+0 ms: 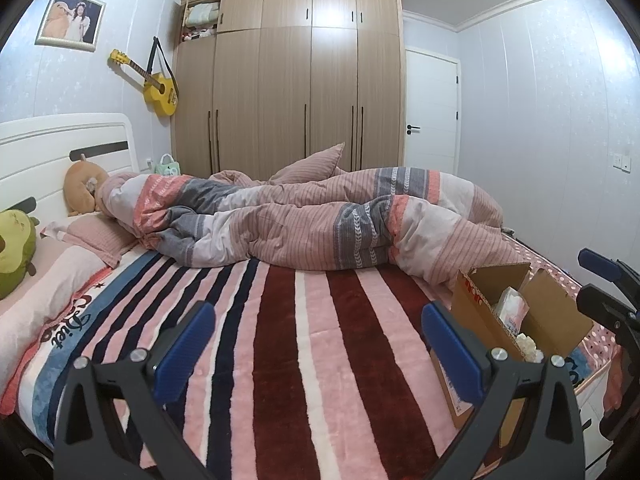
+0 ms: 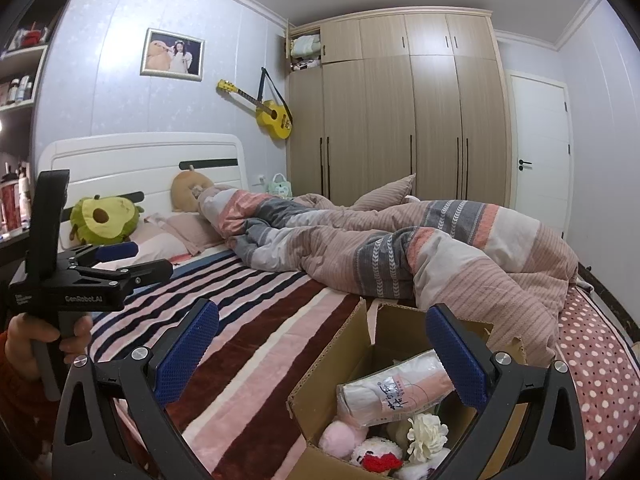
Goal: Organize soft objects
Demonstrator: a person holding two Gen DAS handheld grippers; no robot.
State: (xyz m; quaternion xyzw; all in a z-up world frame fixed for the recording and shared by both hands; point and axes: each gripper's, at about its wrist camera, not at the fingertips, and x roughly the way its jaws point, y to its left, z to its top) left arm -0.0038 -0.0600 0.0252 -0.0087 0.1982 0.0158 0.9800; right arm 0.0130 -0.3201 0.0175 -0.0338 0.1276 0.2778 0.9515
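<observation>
Jaws of both the left gripper [image 1: 318, 346] and right gripper [image 2: 322, 354] gape wide, empty; the cardboard box [image 2: 352, 344] of soft toys sits below the right jaws on the bed [image 2: 256, 320].

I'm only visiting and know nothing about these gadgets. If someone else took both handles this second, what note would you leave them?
Left claw: open, empty, hovering over the striped blanket.
Right claw: open, empty, above the cardboard box.
The box sits on the bed and already holds a wrapped tissue pack, a pink pompom, a white fabric flower and other small plush items.
Still loose by the headboard: avocado plush and brown plush. The quilt lies crumpled.
Probably next: collect those toys.
</observation>
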